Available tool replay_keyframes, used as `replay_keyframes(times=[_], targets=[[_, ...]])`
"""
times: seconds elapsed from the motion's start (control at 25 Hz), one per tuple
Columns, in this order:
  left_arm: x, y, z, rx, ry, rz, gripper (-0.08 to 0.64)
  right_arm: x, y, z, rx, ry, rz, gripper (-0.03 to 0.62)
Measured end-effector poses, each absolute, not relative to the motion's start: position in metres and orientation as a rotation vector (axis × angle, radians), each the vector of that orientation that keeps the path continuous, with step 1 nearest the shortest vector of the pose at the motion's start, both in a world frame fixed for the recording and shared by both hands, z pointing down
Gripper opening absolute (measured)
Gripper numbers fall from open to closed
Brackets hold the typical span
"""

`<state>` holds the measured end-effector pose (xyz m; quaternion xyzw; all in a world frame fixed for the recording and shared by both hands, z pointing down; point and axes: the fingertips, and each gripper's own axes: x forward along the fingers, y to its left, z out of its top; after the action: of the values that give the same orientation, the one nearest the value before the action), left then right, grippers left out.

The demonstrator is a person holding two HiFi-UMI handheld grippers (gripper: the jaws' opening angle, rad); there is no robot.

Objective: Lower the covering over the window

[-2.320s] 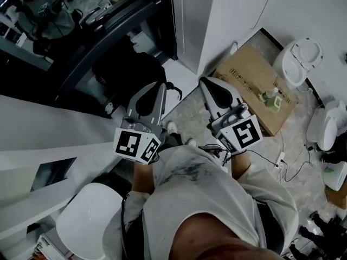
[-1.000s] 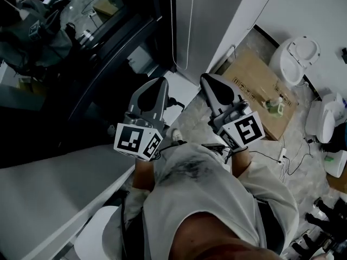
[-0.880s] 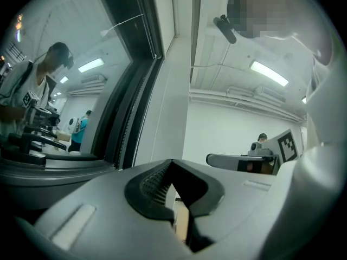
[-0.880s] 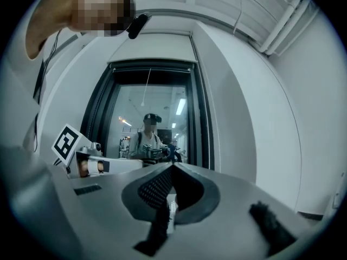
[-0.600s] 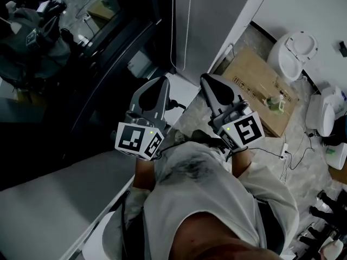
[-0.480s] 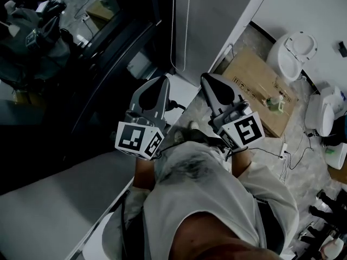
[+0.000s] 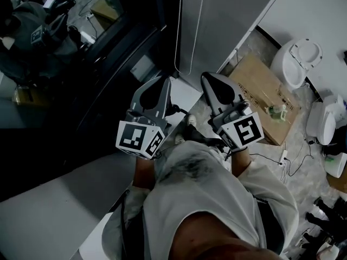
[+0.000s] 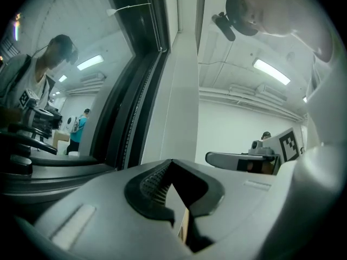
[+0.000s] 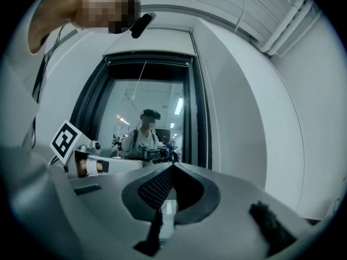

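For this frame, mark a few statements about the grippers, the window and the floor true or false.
1. The left gripper and the right gripper are both shut with nothing between their jaws. True.
2. The right gripper is clamped on the cord. False: the cord hangs free beside the window frame, apart from both grippers.
3. The window glass is uncovered in the right gripper view. True.
4. The cardboard lies on the floor at the person's left. False: the cardboard lies on the right gripper's side.
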<state>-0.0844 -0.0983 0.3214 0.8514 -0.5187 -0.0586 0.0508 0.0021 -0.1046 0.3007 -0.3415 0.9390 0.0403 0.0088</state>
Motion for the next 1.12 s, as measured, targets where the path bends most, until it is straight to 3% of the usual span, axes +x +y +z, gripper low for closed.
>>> replay_keyframes(times=[1.12], targets=[[-0.075,-0.204,0.314,2.631,-1.667,-0.08,0.011,-0.001,-0.183,0.3,-1.004,2.943,0.051,0.017]])
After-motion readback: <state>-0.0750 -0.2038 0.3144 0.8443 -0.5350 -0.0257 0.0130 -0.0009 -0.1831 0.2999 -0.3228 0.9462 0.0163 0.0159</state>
